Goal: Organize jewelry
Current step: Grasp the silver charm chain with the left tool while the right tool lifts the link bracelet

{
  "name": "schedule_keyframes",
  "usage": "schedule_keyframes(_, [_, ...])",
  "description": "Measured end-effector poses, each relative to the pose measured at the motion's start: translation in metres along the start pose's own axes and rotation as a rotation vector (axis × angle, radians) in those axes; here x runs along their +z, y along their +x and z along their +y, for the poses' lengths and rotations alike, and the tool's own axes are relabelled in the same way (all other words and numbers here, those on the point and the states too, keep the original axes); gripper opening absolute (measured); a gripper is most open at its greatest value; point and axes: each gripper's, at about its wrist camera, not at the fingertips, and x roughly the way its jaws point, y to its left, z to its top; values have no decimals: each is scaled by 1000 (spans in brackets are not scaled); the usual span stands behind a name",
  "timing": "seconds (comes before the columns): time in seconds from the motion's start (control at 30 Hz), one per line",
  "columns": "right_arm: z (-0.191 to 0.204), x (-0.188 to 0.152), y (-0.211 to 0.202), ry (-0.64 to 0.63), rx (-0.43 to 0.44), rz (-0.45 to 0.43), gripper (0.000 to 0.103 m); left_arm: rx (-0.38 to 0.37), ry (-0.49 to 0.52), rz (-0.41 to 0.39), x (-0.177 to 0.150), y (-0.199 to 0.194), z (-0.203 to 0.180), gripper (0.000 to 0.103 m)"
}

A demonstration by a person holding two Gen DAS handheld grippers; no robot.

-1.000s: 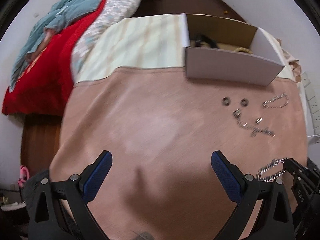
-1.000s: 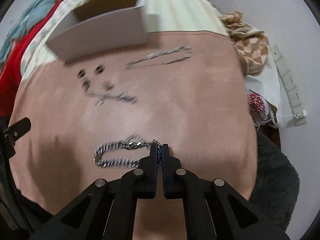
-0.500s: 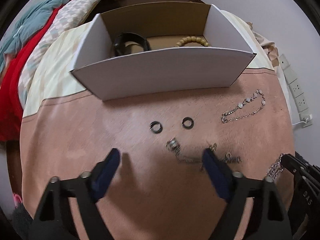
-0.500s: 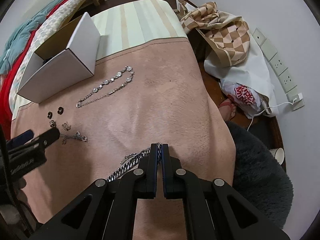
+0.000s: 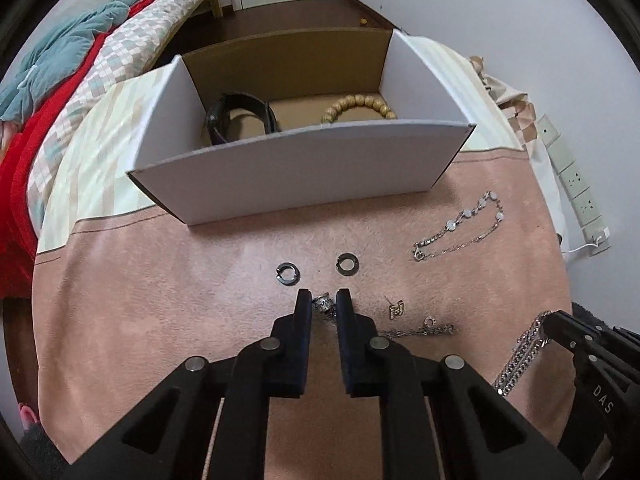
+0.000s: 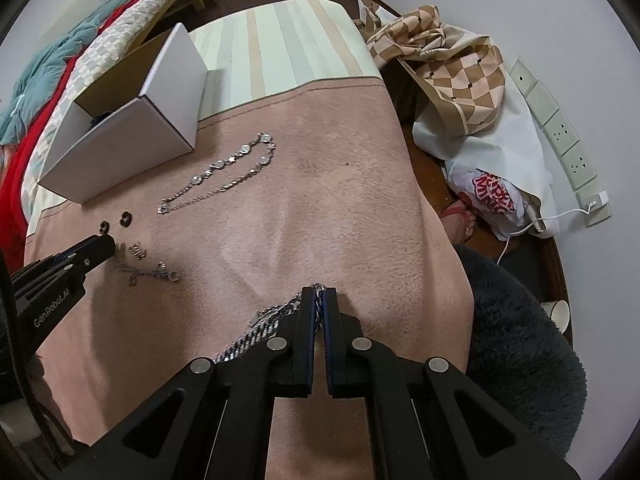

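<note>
In the box [image 5: 304, 168], a bangle [image 5: 240, 116] and beads [image 5: 360, 106] are stowed. Left hand-held gripper [image 5: 324, 304] has just closed on a ring [image 5: 323, 303]; right hand-held gripper [image 6: 319, 300] pinches a chain [image 6: 256, 332]. Necklace [image 5: 460, 232] and hoops [image 5: 286, 272] remain.

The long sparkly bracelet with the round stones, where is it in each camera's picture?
Left wrist view: the sparkly bracelet lies on the pink cloth at the right, just right of the white box.
Right wrist view: the same bracelet lies left of centre, in the upper half.
Shared landmark: the white box; the bracelet lies beside its right front corner in both views.
</note>
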Motion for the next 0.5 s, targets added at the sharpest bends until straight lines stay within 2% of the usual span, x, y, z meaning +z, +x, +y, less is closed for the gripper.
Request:
schedule_keyframes(0.3, [15,4,-41,-25,88,-54,4,-65,-31,-66,-1,-48,19,9])
schedule_keyframes(0.5, [29,21,-74,-49,171,-97,4,-98,-38,-115,9,-88,30,9])
